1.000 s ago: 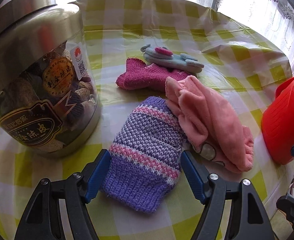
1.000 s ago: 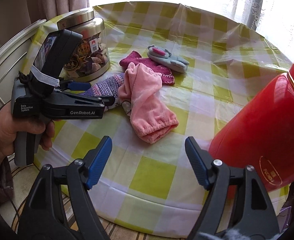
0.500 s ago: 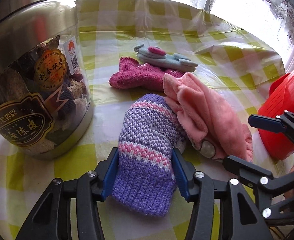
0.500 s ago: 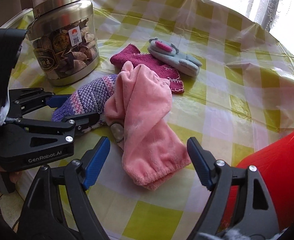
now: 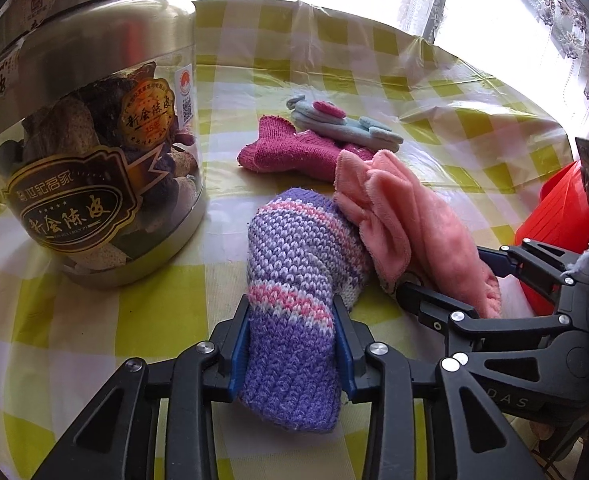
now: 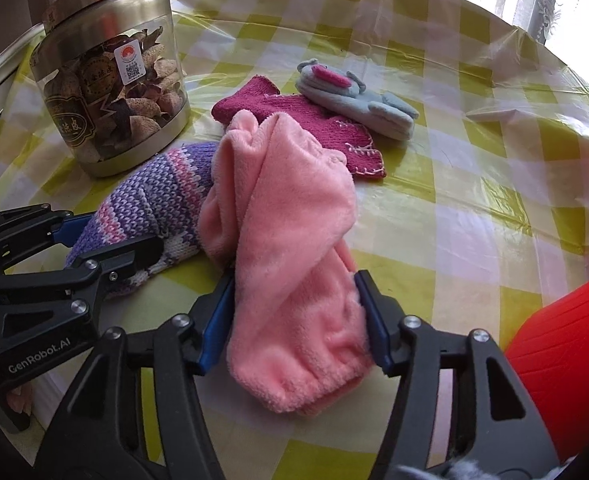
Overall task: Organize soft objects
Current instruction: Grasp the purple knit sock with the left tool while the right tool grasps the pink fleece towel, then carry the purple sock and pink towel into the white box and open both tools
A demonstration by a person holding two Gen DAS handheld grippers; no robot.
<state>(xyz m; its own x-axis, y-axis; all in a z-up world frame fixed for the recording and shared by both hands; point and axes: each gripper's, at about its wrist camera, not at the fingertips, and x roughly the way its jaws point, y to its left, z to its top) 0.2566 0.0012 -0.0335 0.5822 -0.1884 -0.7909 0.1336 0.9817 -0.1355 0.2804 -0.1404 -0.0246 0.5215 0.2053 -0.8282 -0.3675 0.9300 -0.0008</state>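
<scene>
While both items lie overlapping on the checked desk (image 6: 474,216), the left gripper (image 5: 292,338) fingers clamp the purple knitted sock (image 5: 294,280), and the right gripper (image 6: 294,320) fingers clamp the pink fleece sock (image 6: 294,240) beside a jar (image 6: 110,92).

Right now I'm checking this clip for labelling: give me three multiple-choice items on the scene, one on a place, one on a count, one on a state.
1. Where does the blue-grey mitten lie?
A. on the magenta knit mitten
B. inside the jar
C. on the pink fleece mitten

2. How many soft items are on the checked tablecloth?
A. two
B. four
C. six

3. What is the left gripper doing?
A. hanging open above the jar
B. shut on the purple striped mitten
C. holding the red container

Answers:
1 A: it overlaps the magenta mitten's far edge.
2 B: purple, pink, magenta and blue-grey.
3 B: its fingers press the purple cuff on both sides, while the right gripper clamps the pink fleece mitten.
</scene>
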